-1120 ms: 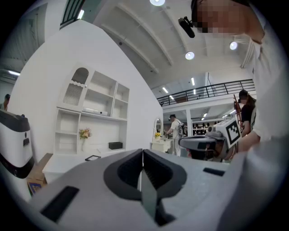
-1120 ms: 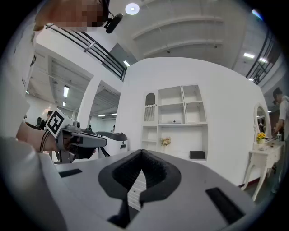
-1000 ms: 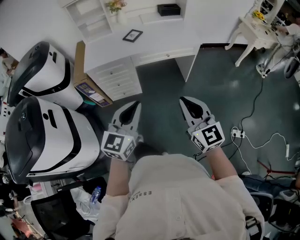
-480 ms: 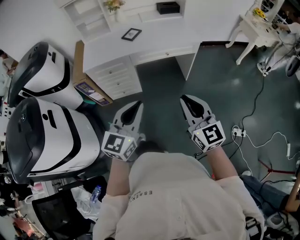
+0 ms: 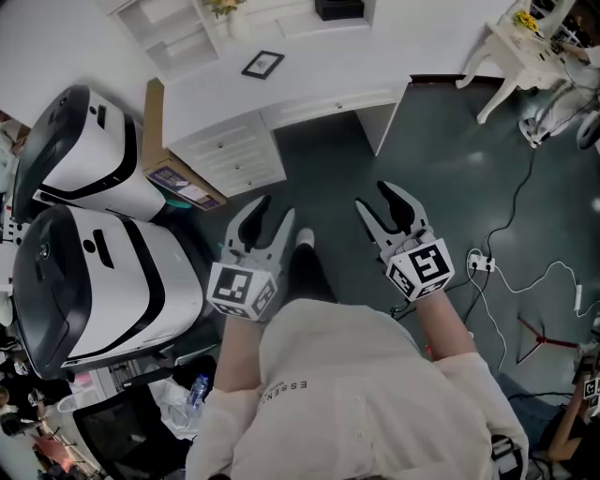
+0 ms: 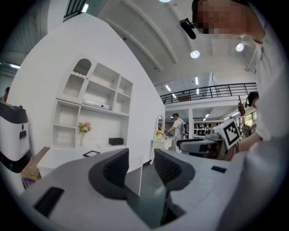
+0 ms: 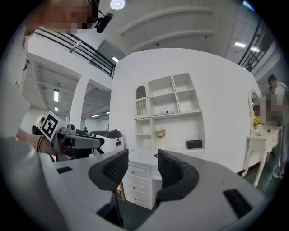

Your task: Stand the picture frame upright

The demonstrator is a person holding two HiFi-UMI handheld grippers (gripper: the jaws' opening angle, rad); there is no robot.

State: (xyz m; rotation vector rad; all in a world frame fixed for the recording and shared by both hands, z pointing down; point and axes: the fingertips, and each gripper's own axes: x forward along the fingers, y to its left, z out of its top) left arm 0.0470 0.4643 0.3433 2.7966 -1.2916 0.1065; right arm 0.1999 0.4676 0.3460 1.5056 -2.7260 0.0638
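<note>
The picture frame, small with a black border, lies flat on the white desk far ahead; the left gripper view shows the picture frame as a dark sliver on the desktop. Both grippers hover over the dark floor, well short of the desk. My left gripper is open, its jaws having just been opening, with nothing between them. My right gripper is likewise open after just opening, and holds nothing. Both point level toward the desk, as the left gripper and right gripper show.
A drawer unit sits under the desk, with shelves, a flower vase and a black box behind. Two large white-and-black machines and a cardboard box crowd the left. Cables trail on the floor at right near a white side table.
Both grippers went from shut to open. Both hands shifted a little, and the desk sits slightly higher in the head view.
</note>
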